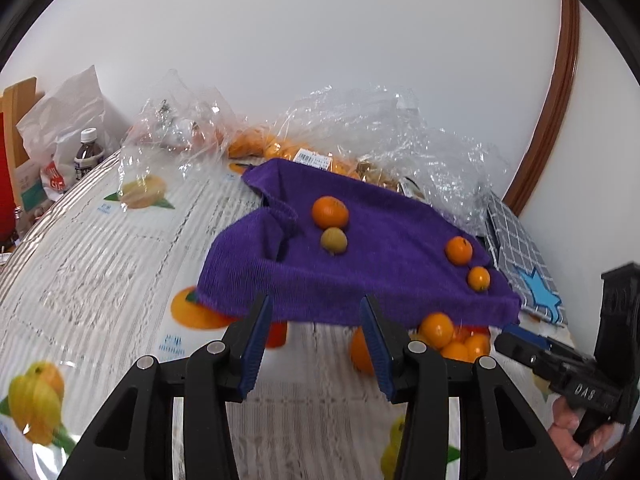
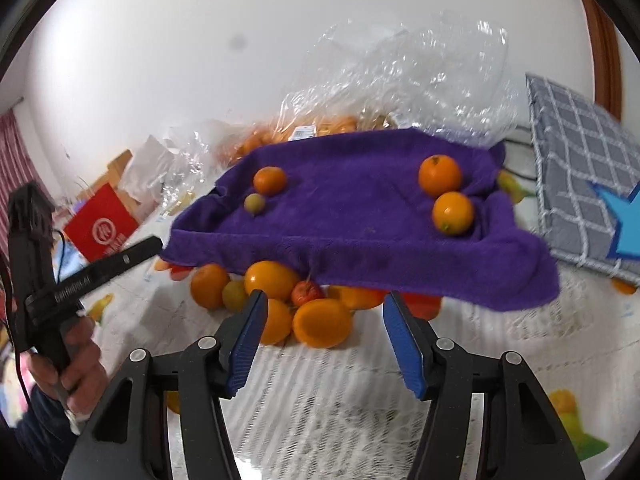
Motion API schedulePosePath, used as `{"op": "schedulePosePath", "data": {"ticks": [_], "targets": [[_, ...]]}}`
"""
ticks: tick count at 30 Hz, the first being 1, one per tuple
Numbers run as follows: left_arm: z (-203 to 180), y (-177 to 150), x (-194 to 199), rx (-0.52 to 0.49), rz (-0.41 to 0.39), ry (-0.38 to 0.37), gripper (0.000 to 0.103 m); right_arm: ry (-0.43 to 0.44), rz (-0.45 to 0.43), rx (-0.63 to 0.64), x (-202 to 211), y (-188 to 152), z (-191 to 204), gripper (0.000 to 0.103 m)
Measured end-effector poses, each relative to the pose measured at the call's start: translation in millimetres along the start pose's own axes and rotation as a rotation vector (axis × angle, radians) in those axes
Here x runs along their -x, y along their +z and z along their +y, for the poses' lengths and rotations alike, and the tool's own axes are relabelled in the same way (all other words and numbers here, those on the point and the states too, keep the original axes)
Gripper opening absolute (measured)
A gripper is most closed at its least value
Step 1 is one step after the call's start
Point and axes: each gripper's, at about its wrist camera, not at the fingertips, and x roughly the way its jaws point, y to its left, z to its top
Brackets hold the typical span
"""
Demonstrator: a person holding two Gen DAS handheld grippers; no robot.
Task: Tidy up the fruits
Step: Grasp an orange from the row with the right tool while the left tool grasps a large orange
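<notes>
Four fruits sit on the purple towel (image 2: 360, 208): two oranges (image 2: 440, 176) at its right end, an orange and a small green fruit (image 2: 255, 203) at its left. A heap of oranges (image 2: 320, 322) lies beneath its near edge, probably unsorted. Left gripper (image 1: 316, 344) and right gripper (image 2: 324, 340) gape wide, holding nothing.

A: What is seen on the purple towel (image 2: 360, 216)?

B: Two oranges (image 2: 440, 175) are seen touching at right of centre; a third orange (image 2: 270, 180) and a small greenish fruit (image 2: 255, 203) are found together at left of centre.

A: And under it?

B: A pile of oranges (image 2: 322, 322) is partly covered, lower centre.
</notes>
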Motion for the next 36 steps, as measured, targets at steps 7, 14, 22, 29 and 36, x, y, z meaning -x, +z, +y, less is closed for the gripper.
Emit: {"op": "schedulePosePath", "data": {"ticks": [7,14,22,29,36], "targets": [[2.5,-4.7,-4.3,0.024,0.047,-0.013,0.044,-0.028,0.050,0.006,-13.1,-4.6,2.3,0.047],[1.2,-6.5,-8.5,0.027,0.076,-0.015,0.044,-0.038,0.075,0.002,-17.9,-7.2,2.2,0.039],[1.6,-7.0,-10.3,0.032,0.087,-0.011,0.044,-0.031,0.052,-0.018,-13.2,-7.2,-1.7,0.030],[-0.6,-9.8,-11.6,0.024,0.104,-0.007,0.044,-0.065,-0.008,-0.097,3.6,-4.3,-22.3,0.026],[-4.4,-11.4,-10.6,0.011,0.106,-0.014,0.044,-0.044,0.073,0.000,-10.8,-9.5,-2.4,0.045]]}}
